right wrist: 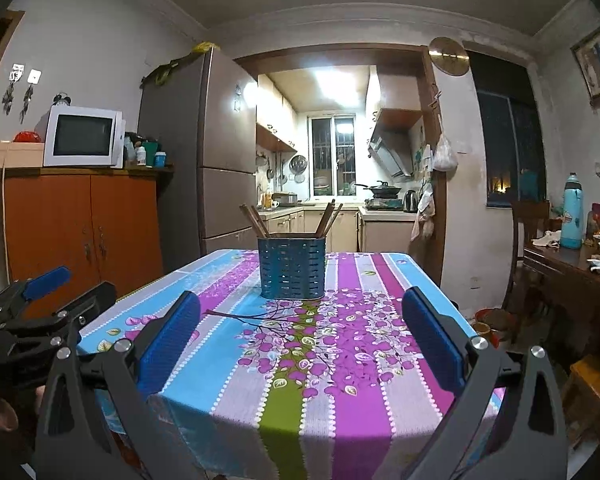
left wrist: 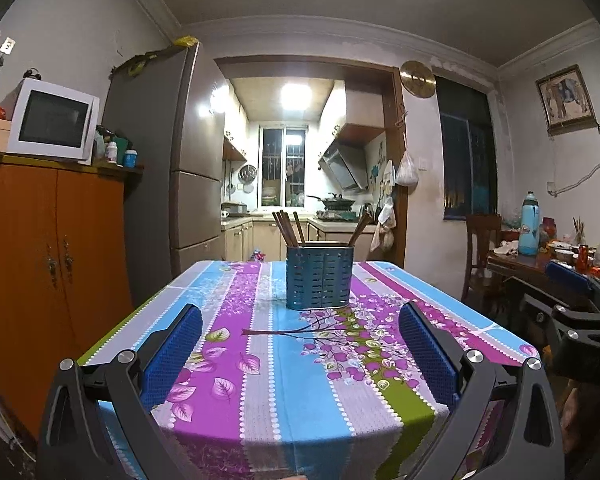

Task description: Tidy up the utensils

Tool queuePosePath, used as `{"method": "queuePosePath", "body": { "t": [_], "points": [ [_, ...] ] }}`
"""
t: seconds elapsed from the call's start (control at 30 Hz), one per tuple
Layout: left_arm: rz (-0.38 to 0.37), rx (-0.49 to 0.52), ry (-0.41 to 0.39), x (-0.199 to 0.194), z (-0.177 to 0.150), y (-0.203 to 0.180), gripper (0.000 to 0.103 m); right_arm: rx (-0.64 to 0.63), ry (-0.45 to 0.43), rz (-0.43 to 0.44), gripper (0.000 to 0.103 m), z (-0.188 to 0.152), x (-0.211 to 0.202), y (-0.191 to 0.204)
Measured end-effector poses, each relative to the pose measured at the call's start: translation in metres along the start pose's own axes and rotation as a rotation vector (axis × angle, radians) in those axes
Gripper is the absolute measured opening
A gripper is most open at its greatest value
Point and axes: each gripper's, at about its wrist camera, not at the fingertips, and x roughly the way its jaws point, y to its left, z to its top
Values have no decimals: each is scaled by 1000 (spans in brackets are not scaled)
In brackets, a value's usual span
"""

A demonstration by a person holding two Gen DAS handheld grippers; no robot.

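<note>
Chopstick (left wrist: pixel 278 332), single, lies flat on bench (left wrist: pixel 284 392) just in front of blue holder (left wrist: pixel 319 276); other chopsticks (left wrist: pixel 289 227) stand upright in holder. Left view: left gripper (left wrist: pixel 300 354) hovers low over near edge, well short of holder, jaws wide open, empty. Judgement: close across stick's middle, lift level, tip upright over holder.

Right view: right gripper (right wrist: pixel 300 336) likewise short of holder (right wrist: pixel 292 268), level, jaws spread, nothing held; stick (right wrist: pixel 236 317) ahead-left between pads and holder.
</note>
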Motion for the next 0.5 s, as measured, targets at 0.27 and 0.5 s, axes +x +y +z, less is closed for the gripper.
{"method": "queuePosePath", "body": {
  "t": [0.27, 0.5],
  "points": [
    [7, 8, -50, -14, -11, 1, 98, 23, 3, 11, 97, -20, -10, -4],
    [21, 14, -57, -18, -25, 0, 98, 18, -22, -3, 97, -26, -17, -4]
  ]
}}
